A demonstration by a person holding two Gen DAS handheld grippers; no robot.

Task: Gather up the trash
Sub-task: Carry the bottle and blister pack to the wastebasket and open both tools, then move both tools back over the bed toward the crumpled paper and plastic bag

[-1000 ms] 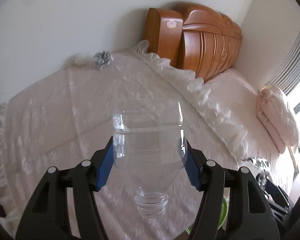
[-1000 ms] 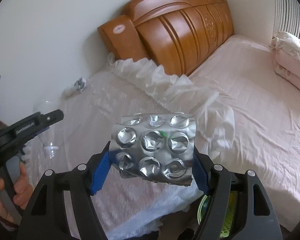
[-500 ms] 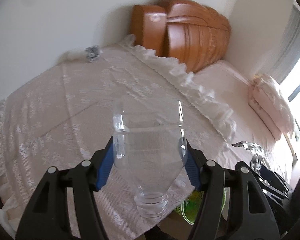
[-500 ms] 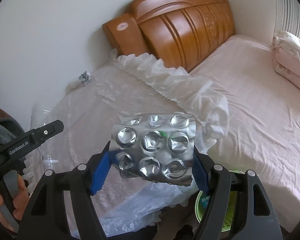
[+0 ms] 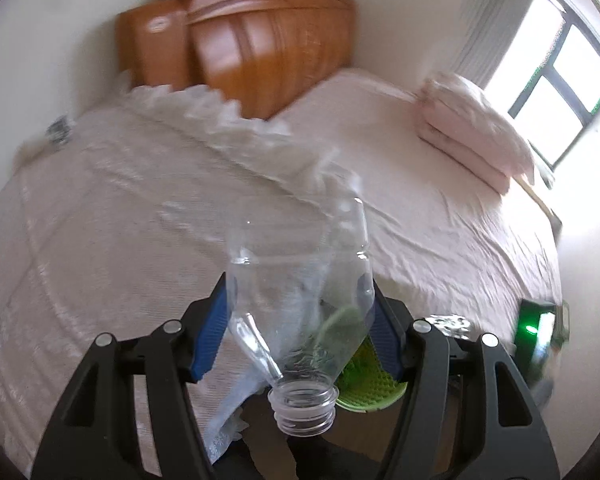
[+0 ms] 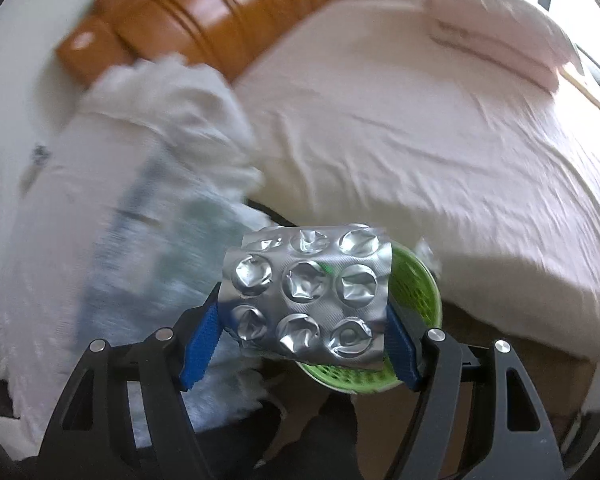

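Note:
My left gripper (image 5: 298, 312) is shut on a clear empty plastic bottle (image 5: 296, 292), its open neck pointing toward the camera. My right gripper (image 6: 304, 312) is shut on a silver blister pack (image 6: 306, 292) with crushed pockets. A green mesh basket (image 6: 416, 280) stands on the floor beside the bed, just behind the blister pack; it also shows in the left wrist view (image 5: 360, 380), behind the bottle. A small crumpled foil scrap (image 5: 59, 130) lies at the far left of the lace cover, near the wall.
A bed with a pink sheet (image 6: 420, 128) and a white lace cover (image 5: 100, 220) fills both views. A wooden headboard (image 5: 260, 48) stands against the wall. A folded pink duvet (image 5: 476, 132) lies near the window. A device with a green light (image 5: 536, 328) is at right.
Both grippers have swung right and down toward the green basket, still holding bottle and blister pack. The basket now sits directly behind both. The views are motion-blurred.

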